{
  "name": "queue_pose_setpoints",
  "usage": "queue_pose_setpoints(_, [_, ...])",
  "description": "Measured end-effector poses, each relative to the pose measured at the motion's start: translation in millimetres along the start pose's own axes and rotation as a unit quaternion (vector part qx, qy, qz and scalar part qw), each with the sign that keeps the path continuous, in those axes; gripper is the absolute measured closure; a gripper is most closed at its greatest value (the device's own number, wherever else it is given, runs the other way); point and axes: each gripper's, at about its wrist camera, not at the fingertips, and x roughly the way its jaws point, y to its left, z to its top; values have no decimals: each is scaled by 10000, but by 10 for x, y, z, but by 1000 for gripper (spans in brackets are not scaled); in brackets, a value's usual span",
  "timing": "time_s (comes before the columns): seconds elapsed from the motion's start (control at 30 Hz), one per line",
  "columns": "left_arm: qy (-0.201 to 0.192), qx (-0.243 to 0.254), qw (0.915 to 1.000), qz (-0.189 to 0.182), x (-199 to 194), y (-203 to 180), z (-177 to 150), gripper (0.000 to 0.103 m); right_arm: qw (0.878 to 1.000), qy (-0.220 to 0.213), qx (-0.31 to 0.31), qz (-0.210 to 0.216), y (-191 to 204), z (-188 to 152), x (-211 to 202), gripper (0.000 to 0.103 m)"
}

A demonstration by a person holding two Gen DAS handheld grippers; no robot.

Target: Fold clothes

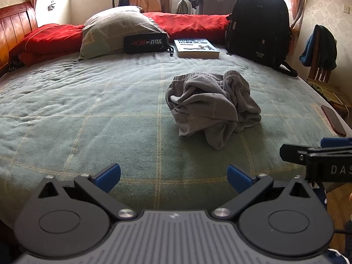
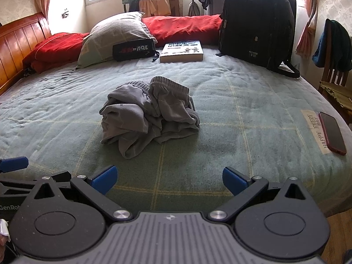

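Observation:
A crumpled grey garment [image 1: 211,105] with an elastic waistband lies in a heap on the green checked bed cover [image 1: 88,114]; the right wrist view shows the same heap [image 2: 147,112] ahead and slightly left. My left gripper [image 1: 173,177] hovers over the near edge of the bed, open, with nothing between its blue pads. My right gripper [image 2: 169,179] is also open and empty, short of the garment. The right gripper's body [image 1: 319,158] shows at the right edge of the left wrist view. The left gripper's blue fingertip [image 2: 14,164] shows at the left edge of the right wrist view.
At the far side of the bed lie a grey pillow [image 1: 118,30], red bedding [image 1: 187,23], a black pouch [image 1: 146,43], a book [image 1: 195,48] and a black backpack [image 1: 259,24]. A red phone [image 2: 332,133] rests at the bed's right edge beside a wooden chair [image 2: 334,70].

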Motion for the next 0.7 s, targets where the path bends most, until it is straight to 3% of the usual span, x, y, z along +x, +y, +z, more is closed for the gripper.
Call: queue_pose_setpoints(0.7, [378,354,9987,-19,526,-24,322,1,9990,185,-408,84,-72,235,476,0])
